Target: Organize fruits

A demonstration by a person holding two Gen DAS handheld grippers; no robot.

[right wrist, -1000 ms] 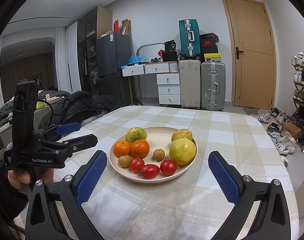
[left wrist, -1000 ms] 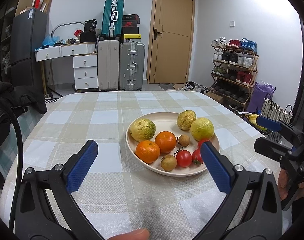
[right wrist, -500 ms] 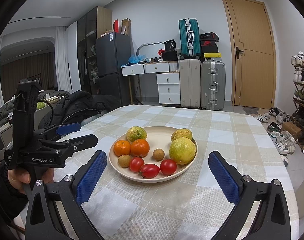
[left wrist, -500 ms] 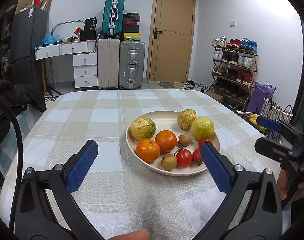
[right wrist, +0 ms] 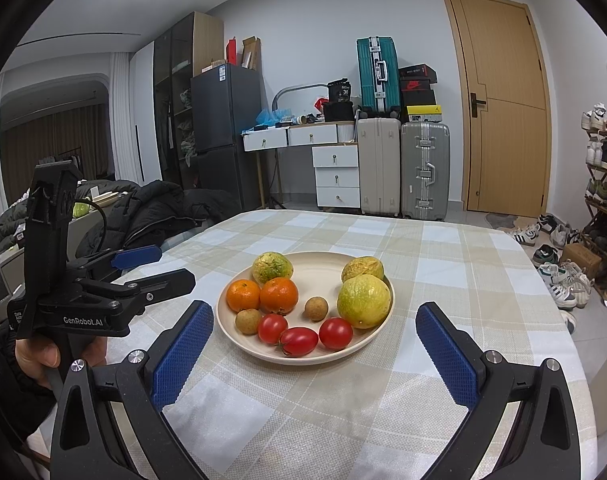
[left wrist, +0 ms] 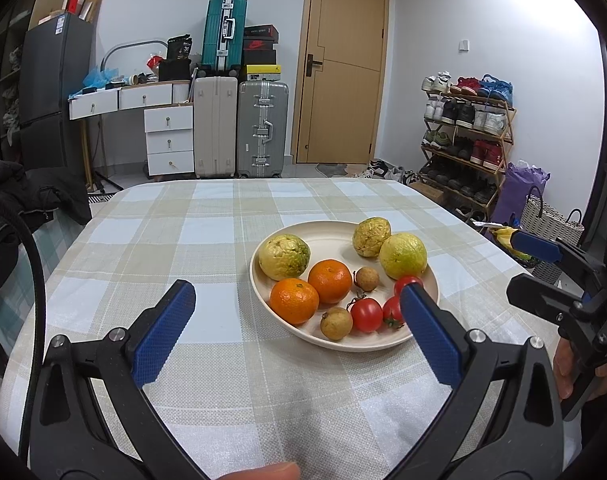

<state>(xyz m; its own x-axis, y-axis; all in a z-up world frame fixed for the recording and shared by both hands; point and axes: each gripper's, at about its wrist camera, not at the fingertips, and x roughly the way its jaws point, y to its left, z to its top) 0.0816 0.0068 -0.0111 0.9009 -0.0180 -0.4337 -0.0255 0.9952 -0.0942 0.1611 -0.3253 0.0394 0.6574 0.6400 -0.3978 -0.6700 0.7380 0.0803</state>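
Hovering low over the checked beige-and-white cloth of the surface [left wrist: 207, 240], the left gripper [left wrist: 297, 300] has its blue-padded jaws spread wide and holds nothing; one jaw hangs over bare cloth, the other overlaps the near right rim of the round cream plate [left wrist: 327, 232] in its own view. A hand [right wrist: 43, 354] in a dark sleeve grips its black handle at the left edge of the surface.

On the plate, going left to right as the right camera sees it, two orange mandarins [right wrist: 279, 295] sit touching, with a mottled yellow-green round fruit [right wrist: 272, 267] behind them and a small brown longan [right wrist: 248, 321] in front. Three red tomatoes [right wrist: 298, 340] line the near rim. A second small brown longan [right wrist: 316, 308] lies in the middle, apart from the first. At the right, a large yellow-green citrus [right wrist: 363, 300] rests against a smaller wrinkled yellow fruit [right wrist: 362, 269] behind it.

The right gripper [right wrist: 315, 342] floats near the plate's front edge, jaws likewise wide apart and empty, the plate showing between them without contact.
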